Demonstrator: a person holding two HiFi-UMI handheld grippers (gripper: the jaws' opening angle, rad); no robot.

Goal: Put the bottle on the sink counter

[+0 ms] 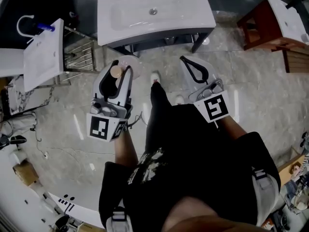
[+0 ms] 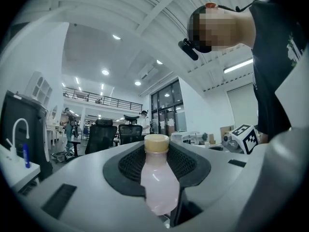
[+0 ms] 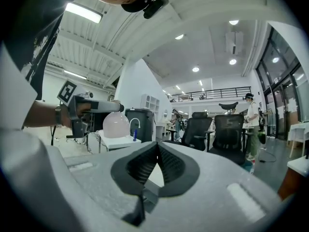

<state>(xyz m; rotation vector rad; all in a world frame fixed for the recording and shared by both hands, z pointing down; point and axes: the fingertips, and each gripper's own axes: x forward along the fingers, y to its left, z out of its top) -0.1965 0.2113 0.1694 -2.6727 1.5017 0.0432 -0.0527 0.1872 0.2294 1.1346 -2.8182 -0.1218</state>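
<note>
A person in dark clothes stands on a marble-tiled floor (image 1: pixel 72 144), a two-jaw gripper in each hand. The left gripper (image 1: pixel 121 69) has its jaws spread wide and clamped on the bottle (image 2: pixel 158 178), whose pale pink body sits between the black ribbed pads while its tan cap stands clear above them. The bottle is in the air over the floor, short of the front edge of the sink counter (image 1: pixel 193 13) and toward that counter's left corner. The right gripper (image 1: pixel 184 60), level with the left one, is empty, its jaw tips pressed together. Beyond both grippers the white counter and its basin lie untouched. A second white sink unit (image 1: pixel 43 57) stands at far left, and a red-brown stand (image 1: pixel 260 23) at far right.
</note>
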